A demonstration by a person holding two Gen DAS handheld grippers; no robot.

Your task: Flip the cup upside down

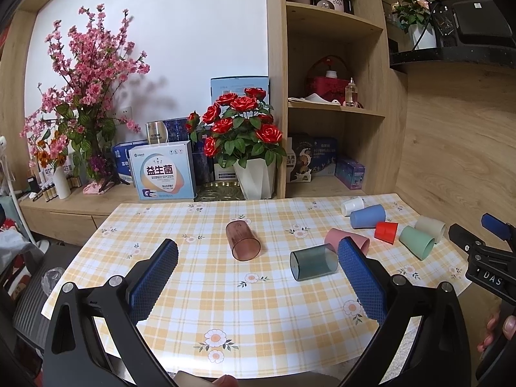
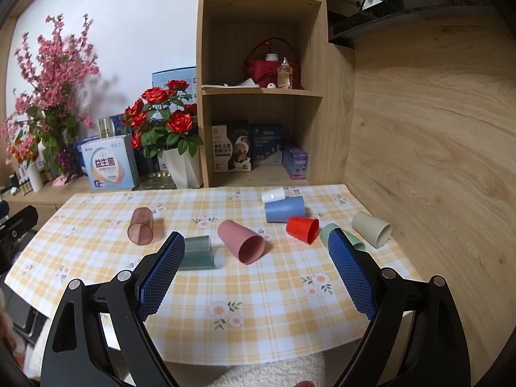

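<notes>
Several cups lie on their sides on the checked tablecloth: a clear brown cup, a clear teal cup, a pink cup, a red cup, a blue cup, a white cup, a green cup and a beige cup. My left gripper is open and empty, short of the brown and teal cups. My right gripper is open and empty, short of the pink cup; it also shows at the right edge of the left wrist view.
A wooden shelf unit with boxes stands behind the table. A pot of red roses, a white box and pink blossom branches stand on the low cabinet behind. A wooden wall runs along the table's right side.
</notes>
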